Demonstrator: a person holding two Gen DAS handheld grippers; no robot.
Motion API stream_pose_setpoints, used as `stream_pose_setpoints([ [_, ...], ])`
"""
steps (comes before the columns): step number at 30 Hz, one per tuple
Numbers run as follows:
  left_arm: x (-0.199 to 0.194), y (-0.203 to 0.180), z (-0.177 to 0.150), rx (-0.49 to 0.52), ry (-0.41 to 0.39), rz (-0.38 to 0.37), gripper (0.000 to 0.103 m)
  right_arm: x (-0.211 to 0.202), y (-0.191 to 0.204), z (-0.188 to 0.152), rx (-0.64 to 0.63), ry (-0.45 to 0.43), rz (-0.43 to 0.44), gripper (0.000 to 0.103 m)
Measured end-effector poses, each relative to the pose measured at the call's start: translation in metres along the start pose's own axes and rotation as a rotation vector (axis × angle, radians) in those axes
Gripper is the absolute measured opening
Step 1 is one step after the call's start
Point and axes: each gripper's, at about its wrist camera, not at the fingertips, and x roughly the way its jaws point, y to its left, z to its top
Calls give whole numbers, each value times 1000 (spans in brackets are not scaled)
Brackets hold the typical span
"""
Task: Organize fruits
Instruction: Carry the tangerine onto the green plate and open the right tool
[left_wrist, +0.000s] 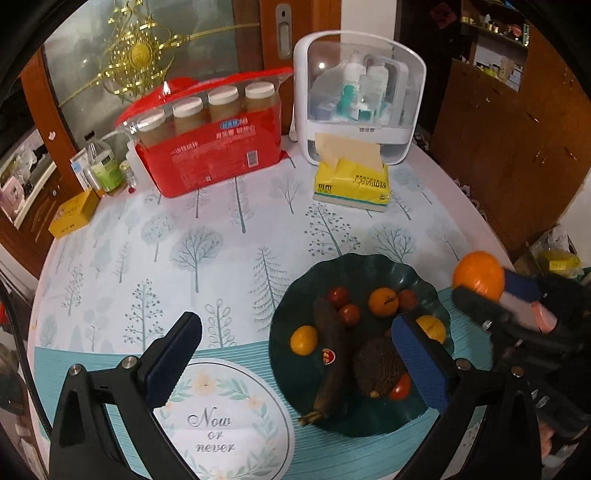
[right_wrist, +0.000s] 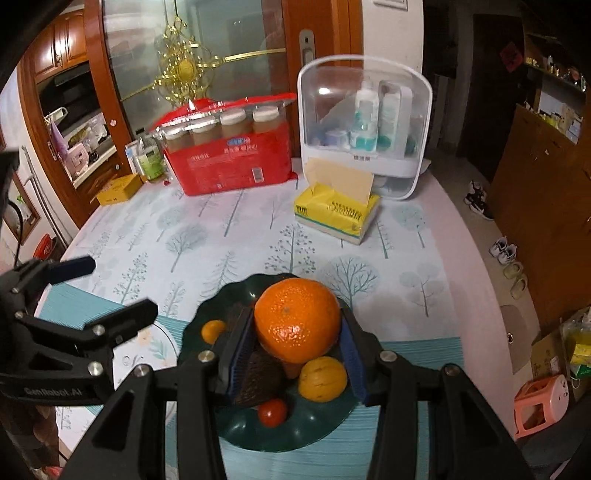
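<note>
Orange (right_wrist: 297, 319) is clamped in the right gripper (right_wrist: 295, 354) above the green plate (left_wrist: 295, 295) of fruit; left gripper (left_wrist: 295, 354) is spread wide, nothing gripped.

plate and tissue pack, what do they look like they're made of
Plate: dark green, probably glass or glossy plastic; the wavy rim shines and looks slightly see-through. Tissue pack: thin yellow plastic film, judging by its sheen and wrinkles, with a soft paper tissue sticking out on top.
</note>
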Motion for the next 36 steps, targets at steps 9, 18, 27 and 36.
stream_pose_setpoints([
  [9,39,0,-4,-57,73,13,102,60,5,-18,-42,126,47,46],
  [18,63,1,-8,-71,121,25,102,92,0,-20,-49,192,76,47],
  [27,82,3,-10,-80,161,21,102,110,2,-23,-53,240,141,49],
  [36,86,4,-12,-82,175,8,102,107,4,-21,-45,228,155,50],
])
